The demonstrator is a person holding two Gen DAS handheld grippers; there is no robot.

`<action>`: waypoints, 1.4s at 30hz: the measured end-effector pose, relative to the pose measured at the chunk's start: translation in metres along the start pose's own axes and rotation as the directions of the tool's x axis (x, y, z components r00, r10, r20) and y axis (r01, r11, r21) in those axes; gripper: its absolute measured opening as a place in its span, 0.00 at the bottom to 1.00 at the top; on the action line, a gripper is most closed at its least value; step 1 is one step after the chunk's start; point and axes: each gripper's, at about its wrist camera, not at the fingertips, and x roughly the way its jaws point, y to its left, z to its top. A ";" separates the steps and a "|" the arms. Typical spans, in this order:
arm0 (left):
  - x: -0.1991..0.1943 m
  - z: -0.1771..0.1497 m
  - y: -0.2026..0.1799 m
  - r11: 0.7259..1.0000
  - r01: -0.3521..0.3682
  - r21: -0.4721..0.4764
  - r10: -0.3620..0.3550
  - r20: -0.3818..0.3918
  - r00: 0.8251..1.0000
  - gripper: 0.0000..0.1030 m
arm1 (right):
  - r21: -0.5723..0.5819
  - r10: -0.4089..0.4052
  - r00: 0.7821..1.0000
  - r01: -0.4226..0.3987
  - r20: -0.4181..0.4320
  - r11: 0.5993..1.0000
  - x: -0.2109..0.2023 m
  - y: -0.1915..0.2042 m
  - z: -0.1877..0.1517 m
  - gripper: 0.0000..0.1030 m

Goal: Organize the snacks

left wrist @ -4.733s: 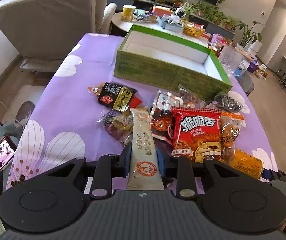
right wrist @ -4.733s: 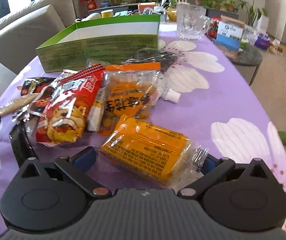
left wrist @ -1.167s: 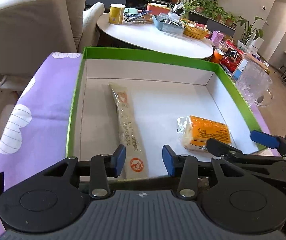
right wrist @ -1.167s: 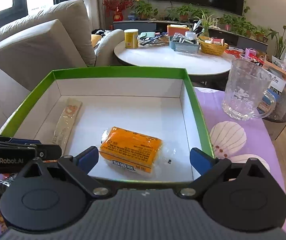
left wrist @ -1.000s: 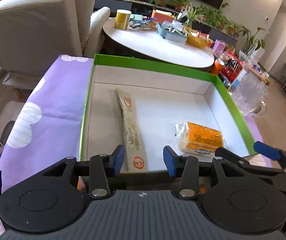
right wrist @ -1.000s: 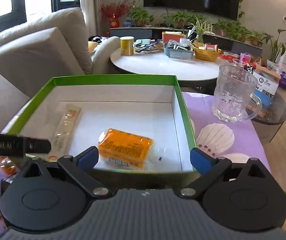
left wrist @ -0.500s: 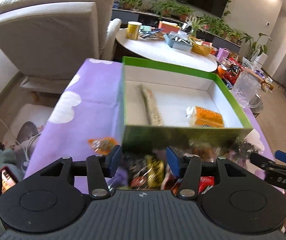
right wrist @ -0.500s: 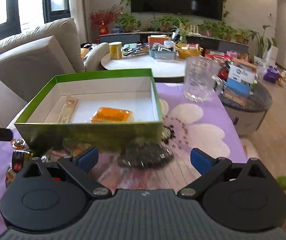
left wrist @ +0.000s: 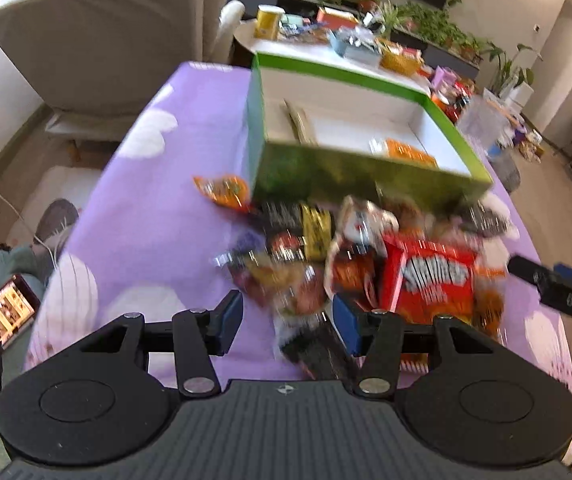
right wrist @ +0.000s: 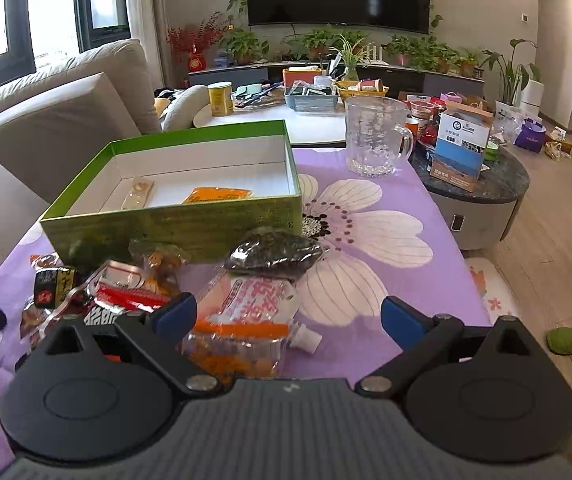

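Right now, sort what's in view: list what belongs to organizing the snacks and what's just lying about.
Belongs to the job:
green box
orange packet inside it
long stick packet inside it
loose snack pile
dark seed bag

Lying about:
glass mug
blue carton
yellow can

The left gripper [left wrist: 287,318] hangs with its blue-padded jaws parted above the near end of a blurred heap of snack packets on a purple flowered tablecloth [left wrist: 154,200]. A red crinkly snack bag with white lettering [left wrist: 429,280] lies to the right in the heap, a black and yellow packet [left wrist: 305,228] farther off. Beyond them stands an open green cardboard box with a white inside [left wrist: 349,176], holding a long tan stick packet [left wrist: 299,126] and an orange wrapped pack [left wrist: 409,152]. The other, black gripper [left wrist: 557,290] reaches in at the right edge.
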 end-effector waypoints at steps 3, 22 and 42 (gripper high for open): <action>0.002 -0.009 -0.007 1.000 -0.004 0.022 0.005 -0.019 1.000 0.46 | -0.006 0.016 1.000 -0.016 0.004 1.000 -0.004 0.002 -0.004 0.76; 0.007 -0.017 -0.058 0.989 -0.002 0.150 0.003 -0.008 1.000 0.55 | -0.041 -0.013 1.000 0.013 -0.003 0.999 -0.024 -0.006 -0.028 0.76; 0.022 -0.032 -0.028 1.000 -0.030 -0.007 0.029 -0.074 0.997 0.23 | -0.095 0.092 0.995 -0.095 -0.039 0.991 -0.020 0.045 -0.030 0.76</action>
